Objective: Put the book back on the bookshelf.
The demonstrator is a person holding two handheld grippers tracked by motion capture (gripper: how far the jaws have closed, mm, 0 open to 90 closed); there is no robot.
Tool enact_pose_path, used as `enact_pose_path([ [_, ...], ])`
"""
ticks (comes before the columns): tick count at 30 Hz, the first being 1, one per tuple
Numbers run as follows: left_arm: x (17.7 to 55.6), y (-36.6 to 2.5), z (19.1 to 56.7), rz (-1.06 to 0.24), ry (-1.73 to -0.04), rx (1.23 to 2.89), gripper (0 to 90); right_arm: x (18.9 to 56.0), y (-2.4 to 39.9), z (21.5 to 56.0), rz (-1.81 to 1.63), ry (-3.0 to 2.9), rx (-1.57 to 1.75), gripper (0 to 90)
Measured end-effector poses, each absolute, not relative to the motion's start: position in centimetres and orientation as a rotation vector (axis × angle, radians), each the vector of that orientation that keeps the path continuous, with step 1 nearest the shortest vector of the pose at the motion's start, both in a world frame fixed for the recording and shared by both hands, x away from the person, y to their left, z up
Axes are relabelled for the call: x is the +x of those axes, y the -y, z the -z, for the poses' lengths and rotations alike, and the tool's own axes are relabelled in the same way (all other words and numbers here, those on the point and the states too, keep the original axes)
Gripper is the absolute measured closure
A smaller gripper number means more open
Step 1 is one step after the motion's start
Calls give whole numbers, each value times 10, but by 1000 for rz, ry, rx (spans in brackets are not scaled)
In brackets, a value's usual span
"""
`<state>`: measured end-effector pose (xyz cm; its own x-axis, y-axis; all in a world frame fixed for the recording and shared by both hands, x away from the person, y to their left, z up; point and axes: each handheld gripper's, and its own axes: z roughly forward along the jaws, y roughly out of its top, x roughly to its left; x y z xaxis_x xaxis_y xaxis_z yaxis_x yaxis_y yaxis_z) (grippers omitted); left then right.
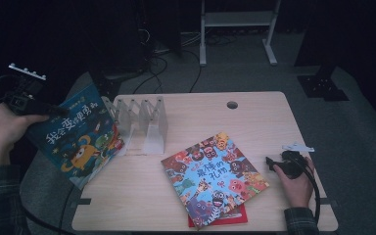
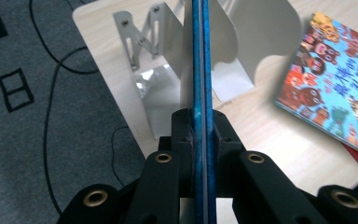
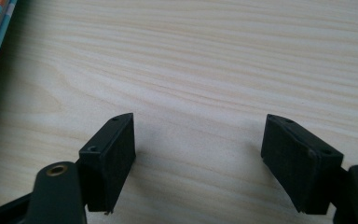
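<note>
The left gripper [image 1: 54, 111] clamps a blue picture book [image 1: 81, 134] upright beside the metal rack [image 1: 142, 120] at the table's [image 1: 254, 110] left edge (right gripper [image 3: 198, 154] gapes empty).

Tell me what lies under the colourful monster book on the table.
A red book peeks out beneath the colourful monster book at its near edge; the rest of it is covered.

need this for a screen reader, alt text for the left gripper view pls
The left gripper is shut on the edge of a blue book, aimed at a metal book rack on the table. A colourful book lies flat at the right.
</note>
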<state>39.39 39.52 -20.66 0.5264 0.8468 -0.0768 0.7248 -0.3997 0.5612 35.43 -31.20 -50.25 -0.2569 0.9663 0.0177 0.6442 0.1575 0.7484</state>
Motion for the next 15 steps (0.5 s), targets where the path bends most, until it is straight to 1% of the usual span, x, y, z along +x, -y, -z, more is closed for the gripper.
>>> enact_pose_path([
  [8,424,-383,212,-367,-1273,2233,825,354,312,502,-902,-1969,1524,248],
  [15,448,-377,214,-375,-1288,2210,825,354,312,502,-902,-1969,1525,248],
])
